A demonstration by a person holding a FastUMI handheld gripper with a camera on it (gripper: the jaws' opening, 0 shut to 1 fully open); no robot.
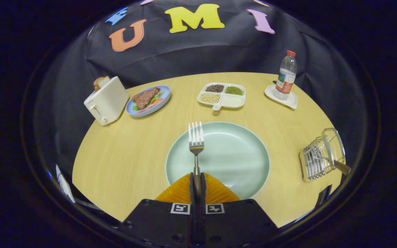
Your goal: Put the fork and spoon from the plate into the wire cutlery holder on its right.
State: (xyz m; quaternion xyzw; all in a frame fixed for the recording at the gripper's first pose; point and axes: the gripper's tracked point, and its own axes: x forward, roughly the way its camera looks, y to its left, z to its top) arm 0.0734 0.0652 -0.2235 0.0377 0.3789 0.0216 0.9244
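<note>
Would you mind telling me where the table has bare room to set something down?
With the gripper shut on the fork, bare wood lies between the green plate and the wire cutlery holder, and below the toaster. The far edge is crowded.

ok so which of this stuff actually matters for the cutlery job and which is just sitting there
Part of the job:
- fork, clamped by its handle in the hand-held gripper, above the plate
- pale green plate
- wire cutlery holder, a handle already sticking out of it

Just lying about:
- toaster with bread
- blue plate of meat
- divided dish of beans
- water bottle on its white tray
</note>
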